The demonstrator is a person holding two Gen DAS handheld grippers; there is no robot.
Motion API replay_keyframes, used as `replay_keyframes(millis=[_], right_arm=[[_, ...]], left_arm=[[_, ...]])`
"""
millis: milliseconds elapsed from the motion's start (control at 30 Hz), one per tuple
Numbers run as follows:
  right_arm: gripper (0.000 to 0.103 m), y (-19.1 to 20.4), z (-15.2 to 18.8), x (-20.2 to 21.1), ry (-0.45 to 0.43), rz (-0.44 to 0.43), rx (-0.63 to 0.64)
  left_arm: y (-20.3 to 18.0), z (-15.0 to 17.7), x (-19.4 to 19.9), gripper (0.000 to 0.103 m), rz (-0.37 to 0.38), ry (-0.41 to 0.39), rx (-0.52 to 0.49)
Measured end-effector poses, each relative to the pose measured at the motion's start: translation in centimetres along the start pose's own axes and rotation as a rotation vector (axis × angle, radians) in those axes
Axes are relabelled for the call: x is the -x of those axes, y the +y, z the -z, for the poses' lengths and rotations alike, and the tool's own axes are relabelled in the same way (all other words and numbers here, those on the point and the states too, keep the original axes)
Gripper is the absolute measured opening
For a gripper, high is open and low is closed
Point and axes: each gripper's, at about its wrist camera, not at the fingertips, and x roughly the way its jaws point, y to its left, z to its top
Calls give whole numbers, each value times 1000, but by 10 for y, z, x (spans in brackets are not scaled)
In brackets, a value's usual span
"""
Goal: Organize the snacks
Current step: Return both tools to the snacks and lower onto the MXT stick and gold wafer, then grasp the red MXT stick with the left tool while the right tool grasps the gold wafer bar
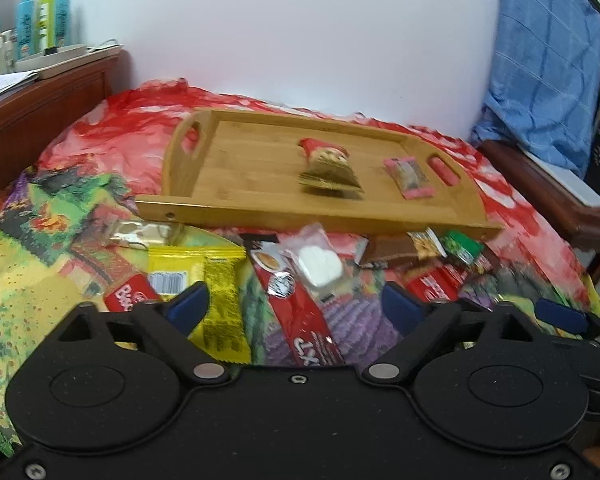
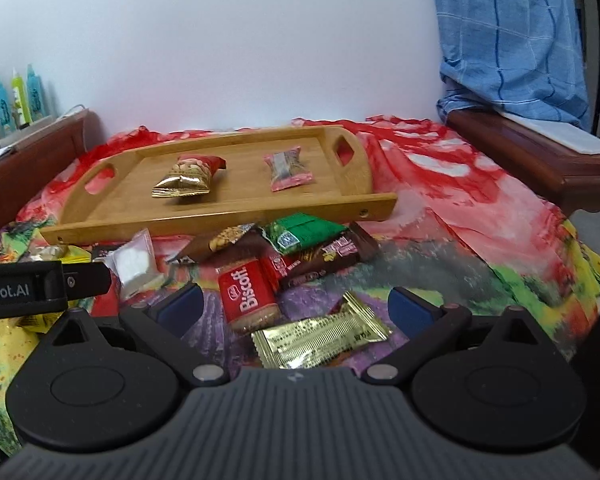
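A wooden tray (image 1: pixel 260 168) (image 2: pixel 236 196) sits on the bed and holds a red-and-gold nut packet (image 1: pixel 328 168) (image 2: pixel 190 178) and a pink wrapped snack (image 1: pixel 408 178) (image 2: pixel 288 170). In front of it lies a pile of snacks: a yellow packet (image 1: pixel 216 292), a long red sachet (image 1: pixel 296 308), a white candy bag (image 1: pixel 320 264) (image 2: pixel 136 266), a red Biscoff pack (image 2: pixel 248 300), a gold wrapper (image 2: pixel 320 338), a green packet (image 2: pixel 300 232) and a brown bar (image 2: pixel 328 256). My left gripper (image 1: pixel 296 304) is open above the red sachet. My right gripper (image 2: pixel 296 306) is open above the Biscoff pack and gold wrapper.
A colourful bedsheet (image 1: pixel 40 280) covers the bed. A wooden headboard shelf (image 1: pixel 40 92) with bottles (image 1: pixel 44 16) is at the left. A wooden bench (image 2: pixel 540 160) with a blue cloth (image 2: pixel 512 40) stands at the right. The left gripper's body (image 2: pixel 28 288) shows in the right wrist view.
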Motion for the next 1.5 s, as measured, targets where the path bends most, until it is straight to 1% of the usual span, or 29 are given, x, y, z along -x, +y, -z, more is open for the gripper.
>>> replay_keyframes(millis=[33,100,200,300,367,433,633,767,900,933,1000,1033,1067,1100,1133,1200,1233,1367,1400,1433,1500], right_arm=[[103,1,1,0,0,13,-2],[103,1,4,-1,7,39,-13],[103,-1,5,-4,26,54,-30],[103,-3,6,-7,33,66,-41],[103,-3,6,-9,38,65,-45],[102,-3,7,-9,42,65,-48],[98,-2,9,-11,51,61,-61],[95,-1,10,-13,60,62,-67],[89,-1,11,-15,68,58,-71],[84,-1,11,-15,69,55,-73],[75,0,12,-15,71,53,-77],[70,0,13,-15,70,51,-79],[69,0,13,-14,68,46,-78],[65,1,13,-14,67,43,-75],[58,1,13,-14,66,41,-70],[51,3,13,-13,64,41,-60],[50,3,13,-13,63,40,-57],[52,3,13,-12,63,53,-58],[64,3,13,-11,59,63,-54],[68,4,14,-10,56,75,-49],[71,5,14,-8,53,86,-39]], left_arm=[[-1,0,0,80,8,2,-4],[-4,1,1,77,12,4,-21],[-7,2,-2,70,-8,10,-48],[-7,3,-7,63,-19,33,-42],[-6,3,-10,55,-16,44,-33],[-5,3,-14,51,-18,58,-27],[-7,7,-25,51,-50,87,-23],[-5,8,-31,51,-50,108,9],[-1,9,-36,51,-23,127,65],[-2,10,-36,51,-23,125,62],[-3,11,-36,45,-28,120,50],[-4,11,-36,35,-31,116,43],[-4,11,-35,31,-30,114,37],[-5,12,-34,31,-30,113,36],[-5,12,-34,30,-30,111,39],[-4,12,-32,29,-27,110,41],[-4,13,-32,29,-28,110,38],[-4,13,-29,28,-31,108,33],[-4,13,-28,28,-32,107,32],[-3,13,-28,28,-33,105,32],[-3,13,-26,28,-35,99,28]])
